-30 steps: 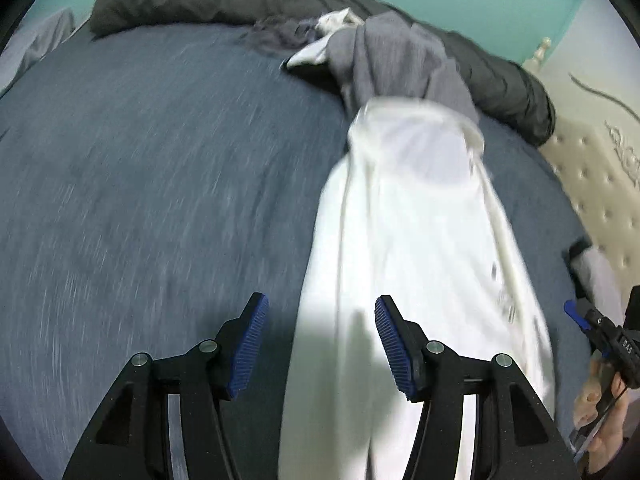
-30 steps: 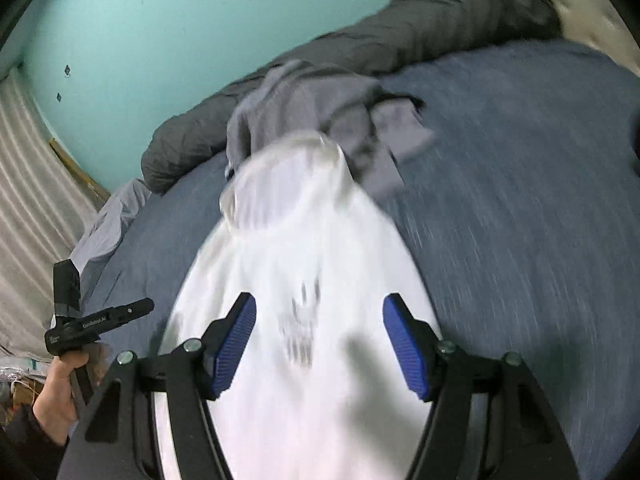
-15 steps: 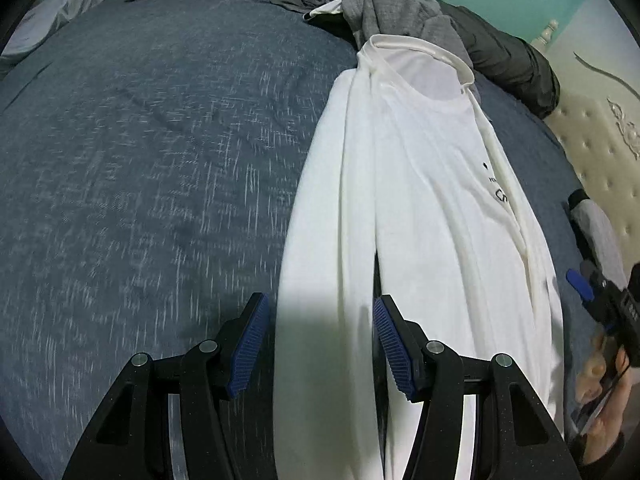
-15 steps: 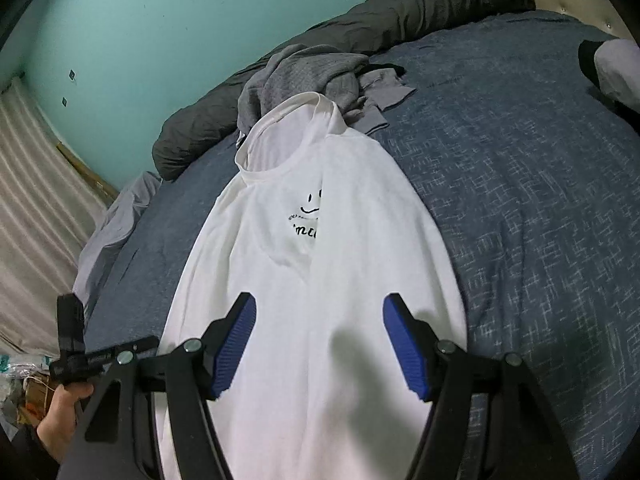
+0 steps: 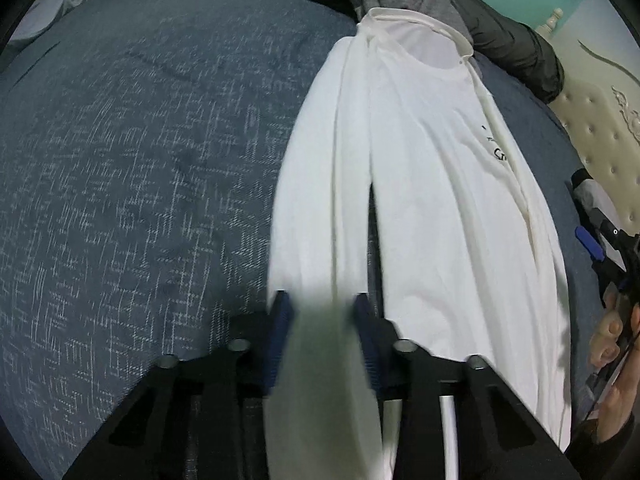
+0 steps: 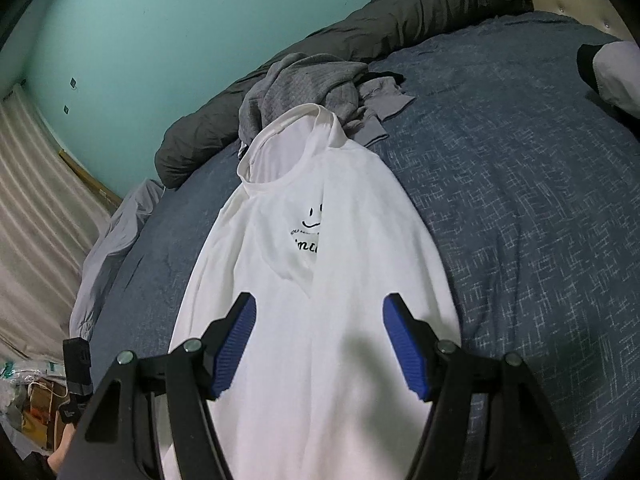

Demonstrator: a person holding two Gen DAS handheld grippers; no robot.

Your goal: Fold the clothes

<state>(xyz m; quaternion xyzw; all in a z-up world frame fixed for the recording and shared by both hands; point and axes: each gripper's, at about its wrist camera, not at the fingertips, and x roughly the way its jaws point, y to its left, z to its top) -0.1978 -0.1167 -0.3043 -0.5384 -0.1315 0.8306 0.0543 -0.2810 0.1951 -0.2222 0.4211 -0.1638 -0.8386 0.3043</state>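
Note:
A white T-shirt (image 5: 440, 184) with a black smiley print lies lengthwise on the blue bedspread (image 5: 140, 160), collar far from me. My left gripper (image 5: 322, 312) has its jaws narrowed around the shirt's folded left side strip, with cloth between the blue pads. My right gripper (image 6: 320, 320) is open wide over the shirt's (image 6: 320, 240) lower right part, with cloth below the pads. The right gripper also shows at the right edge of the left wrist view (image 5: 600, 248).
A pile of grey clothes (image 6: 308, 84) lies just beyond the collar. A dark rolled duvet (image 6: 400, 12) runs along the teal wall. A tufted headboard (image 5: 600, 120) stands at the right. A black and white garment (image 6: 612, 68) lies at the bed's far right.
The shirt has come down flat on the bed and the view has steadied. My left gripper's jaws have narrowed onto the shirt's left strip. My right gripper stays open.

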